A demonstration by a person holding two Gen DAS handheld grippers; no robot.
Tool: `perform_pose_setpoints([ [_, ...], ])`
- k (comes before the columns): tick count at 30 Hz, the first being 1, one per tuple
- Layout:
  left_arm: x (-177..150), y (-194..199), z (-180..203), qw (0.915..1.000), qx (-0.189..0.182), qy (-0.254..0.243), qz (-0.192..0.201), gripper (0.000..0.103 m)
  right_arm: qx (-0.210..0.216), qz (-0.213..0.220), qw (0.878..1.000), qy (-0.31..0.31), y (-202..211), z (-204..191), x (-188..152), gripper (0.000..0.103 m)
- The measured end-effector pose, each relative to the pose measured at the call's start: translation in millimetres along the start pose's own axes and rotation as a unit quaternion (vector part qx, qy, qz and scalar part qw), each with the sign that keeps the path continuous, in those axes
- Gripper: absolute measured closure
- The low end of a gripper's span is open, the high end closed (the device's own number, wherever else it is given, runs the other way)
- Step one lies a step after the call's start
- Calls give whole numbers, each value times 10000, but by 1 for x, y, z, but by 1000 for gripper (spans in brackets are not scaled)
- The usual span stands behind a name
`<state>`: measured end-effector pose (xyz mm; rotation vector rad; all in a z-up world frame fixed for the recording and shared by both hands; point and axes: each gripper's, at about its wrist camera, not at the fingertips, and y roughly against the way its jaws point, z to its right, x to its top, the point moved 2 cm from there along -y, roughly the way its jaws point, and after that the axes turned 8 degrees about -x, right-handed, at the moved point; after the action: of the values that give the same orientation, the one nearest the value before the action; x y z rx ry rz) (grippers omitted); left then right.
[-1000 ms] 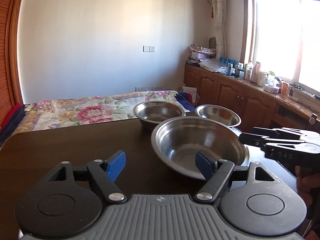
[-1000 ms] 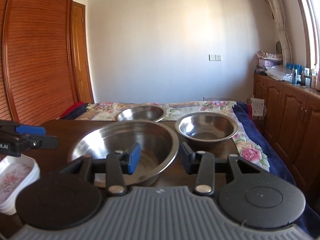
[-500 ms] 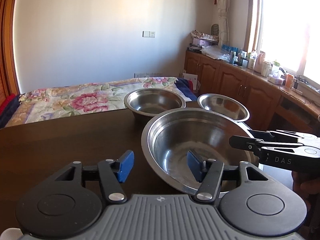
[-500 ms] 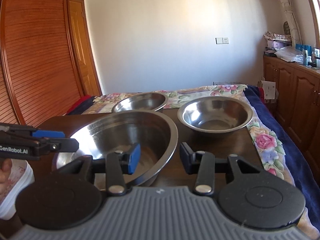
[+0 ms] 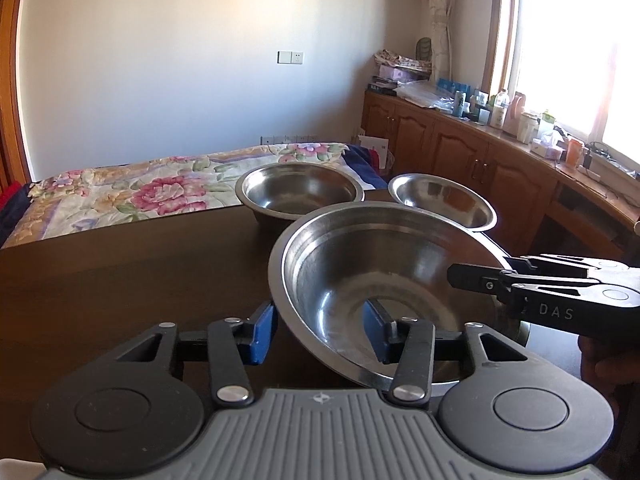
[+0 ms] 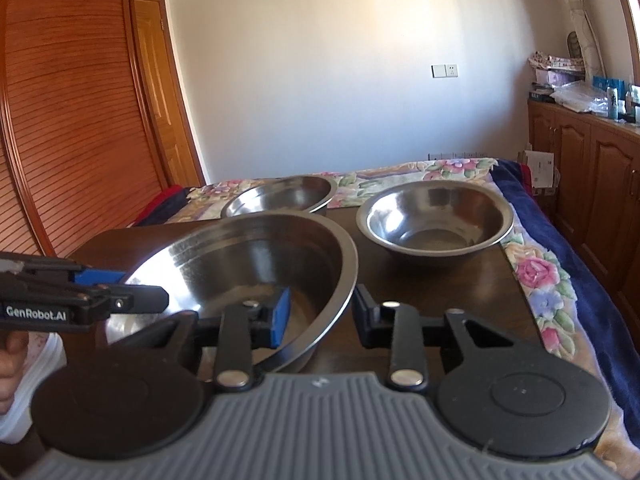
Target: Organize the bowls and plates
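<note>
- Left wrist view: the left gripper (image 5: pixel 320 330) is seen with its blue pads spread, one pad outside the near rim of the large steel bowl (image 5: pixel 384 280) and the other inside it, so the rim is straddled but not pinched.
- The right gripper (image 6: pixel 318 316) is shown likewise spread across the opposite side of that rim — its blue pad (image 6: pixel 279 316) sits inside the bowl, its black finger outside, and a gap remains on both sides of the metal.
- The large bowl is placed at the near part of the dark table (image 5: pixel 120 280), and it appears tilted in both views; whether its base rests flat cannot be told.
- Two smaller bowls stand behind it near the far table edge: the deeper bowl (image 5: pixel 300 192) at the back left and the shallow bowl (image 5: pixel 440 200) just beside it, well clear of both grippers.
- A white dish (image 6: pixel 32 380) with a faint pattern is glimpsed at the left edge of the right wrist view, beneath the other tool.
- The step in hand is judged to be a two-sided grasp of the large bowl, with nothing yet stacked.
- Next, both pairs of pads would need to be closed evenly on the rim before any lift — thin, slick steel is likely to slip or tip if one side grips first.
</note>
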<state>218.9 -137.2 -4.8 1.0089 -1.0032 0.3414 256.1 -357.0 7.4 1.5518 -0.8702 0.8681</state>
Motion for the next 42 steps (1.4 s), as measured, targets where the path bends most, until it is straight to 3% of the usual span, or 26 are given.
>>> perform_pose_setpoints([
  [6,1,2,0,10000,-37,35,18,59,40,2,9999,-106,3,2,-1,74],
  [24,-19,59,20,9989,-224,-21,405,60,147,249,9990,-355,50,-9,-10,75],
  [42,-54,92,29,9990,-159,-165,381,60,164,211,9990,-365,79,-27,-38,75],
])
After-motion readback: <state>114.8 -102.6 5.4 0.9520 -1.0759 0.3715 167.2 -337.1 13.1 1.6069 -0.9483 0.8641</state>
